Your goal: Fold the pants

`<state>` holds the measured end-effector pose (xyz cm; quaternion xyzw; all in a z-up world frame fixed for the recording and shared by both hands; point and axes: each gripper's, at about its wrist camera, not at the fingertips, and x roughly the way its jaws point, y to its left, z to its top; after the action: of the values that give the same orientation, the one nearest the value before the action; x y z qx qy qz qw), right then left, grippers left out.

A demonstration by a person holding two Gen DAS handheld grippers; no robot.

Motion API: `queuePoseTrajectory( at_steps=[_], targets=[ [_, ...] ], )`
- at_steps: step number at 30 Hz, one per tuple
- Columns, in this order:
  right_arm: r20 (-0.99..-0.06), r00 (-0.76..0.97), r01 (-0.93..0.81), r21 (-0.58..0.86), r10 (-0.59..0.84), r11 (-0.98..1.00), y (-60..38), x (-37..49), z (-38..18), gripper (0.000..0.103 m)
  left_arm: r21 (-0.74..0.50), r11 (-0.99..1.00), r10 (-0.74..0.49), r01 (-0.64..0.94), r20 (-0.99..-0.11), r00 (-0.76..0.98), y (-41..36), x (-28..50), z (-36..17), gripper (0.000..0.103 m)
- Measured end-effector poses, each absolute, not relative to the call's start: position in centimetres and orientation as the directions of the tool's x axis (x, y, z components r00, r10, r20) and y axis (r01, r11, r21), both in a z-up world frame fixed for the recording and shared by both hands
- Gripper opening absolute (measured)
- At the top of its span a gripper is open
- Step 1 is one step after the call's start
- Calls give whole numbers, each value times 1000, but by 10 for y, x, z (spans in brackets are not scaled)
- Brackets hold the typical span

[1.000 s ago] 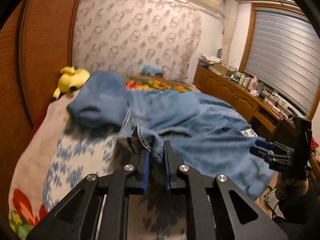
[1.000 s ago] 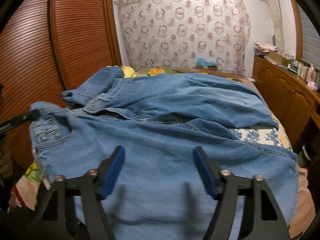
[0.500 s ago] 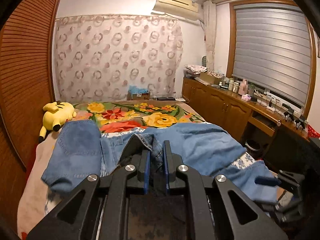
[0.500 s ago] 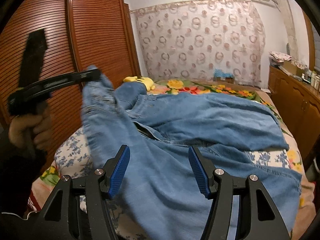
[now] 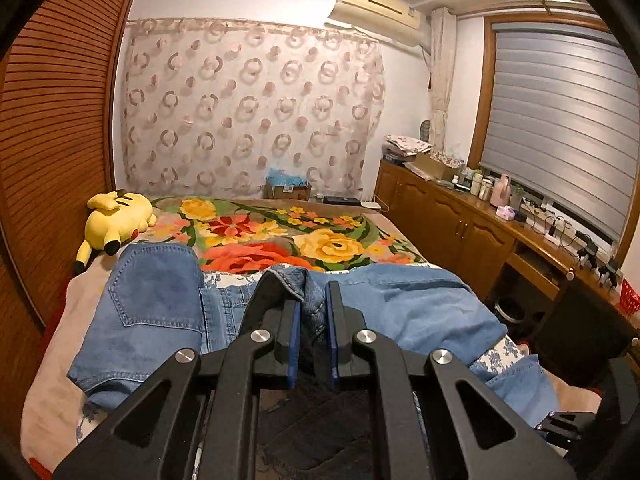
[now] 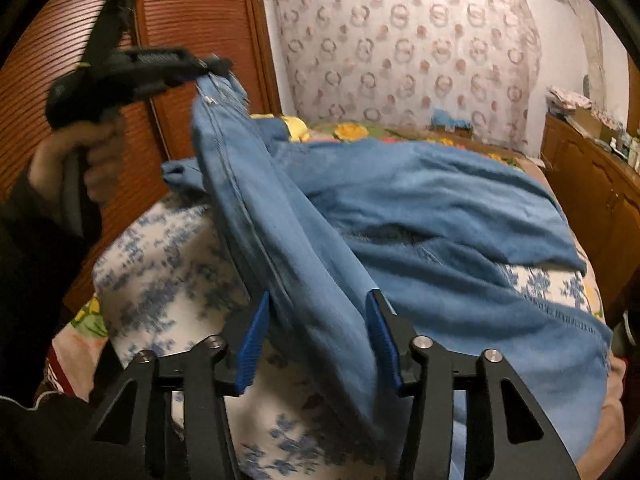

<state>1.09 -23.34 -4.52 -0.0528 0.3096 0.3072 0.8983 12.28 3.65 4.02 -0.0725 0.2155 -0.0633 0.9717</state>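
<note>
Blue denim jeans [image 6: 420, 208] lie spread across the bed [image 6: 160, 272]. My left gripper [image 5: 312, 304] is shut on a bunched edge of the jeans [image 5: 160, 304]. In the right wrist view that left gripper [image 6: 204, 66], held in a hand at the upper left, lifts the denim into a taut ridge running down toward the camera. My right gripper [image 6: 318, 320] straddles the low end of this ridge. Its jaws are closing with the fold between the blue pads [image 6: 252, 336], and no pinch shows. The denim under the ridge is hidden.
A yellow plush toy [image 5: 116, 220] lies at the far left of the floral blanket [image 5: 280, 236]. Slatted wooden wardrobe doors [image 5: 52, 140] run along the left. A wooden sideboard [image 5: 460, 224] with bottles lines the right wall under the window blind [image 5: 560, 120].
My left gripper has risen with the denim, pulling a flat stretch of jeans up into a ridge. The right gripper's jaws have narrowed around that ridge.
</note>
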Motion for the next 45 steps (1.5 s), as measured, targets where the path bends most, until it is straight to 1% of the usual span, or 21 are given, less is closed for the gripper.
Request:
queuePoseTrajectory(
  at_steps=[1, 2, 3, 4, 6, 14, 18, 29, 39, 40, 45],
  targets=[
    [-596, 617, -581, 95, 514, 808, -236, 15, -48, 31, -170, 981, -157, 94, -410, 899, 36, 123, 40, 12],
    [-601, 616, -580, 92, 509, 809, -237, 18, -48, 25, -170, 981, -160, 97, -410, 898, 35, 123, 41, 12],
    [-602, 618, -581, 83, 506, 809, -238, 21, -48, 14, -170, 980, -162, 100, -409, 898, 36, 124, 42, 12],
    [-597, 625, -584, 69, 503, 809, -239, 24, -44, 10, -173, 980, -166, 102, -407, 898, 37, 124, 43, 12],
    [-590, 639, -585, 44, 494, 810, -239, 28, -36, 7, -177, 979, -168, 105, -397, 902, 39, 124, 47, 12],
    [-538, 711, -568, -59, 453, 821, -225, 55, 6, 5, -200, 975, -165, 93, -383, 909, 54, 137, 56, 12],
    [-502, 744, -561, -114, 440, 820, -211, 75, 17, 5, -207, 976, -150, 75, -379, 913, 64, 149, 55, 12],
    [-450, 791, -545, -211, 414, 812, -135, 152, 12, 5, -213, 977, -100, 13, -405, 909, 91, 186, 36, 12],
    [-475, 787, -542, -229, 393, 809, -94, 224, -13, 5, -187, 982, -71, -17, -457, 886, 103, 216, 13, 12],
    [-475, 789, -541, -233, 391, 808, -90, 230, -15, 5, -187, 982, -71, -19, -461, 885, 105, 218, 11, 13],
    [-491, 790, -535, -259, 367, 804, -82, 252, -29, 5, -192, 981, -72, -31, -506, 860, 110, 230, -4, 22]
  ],
)
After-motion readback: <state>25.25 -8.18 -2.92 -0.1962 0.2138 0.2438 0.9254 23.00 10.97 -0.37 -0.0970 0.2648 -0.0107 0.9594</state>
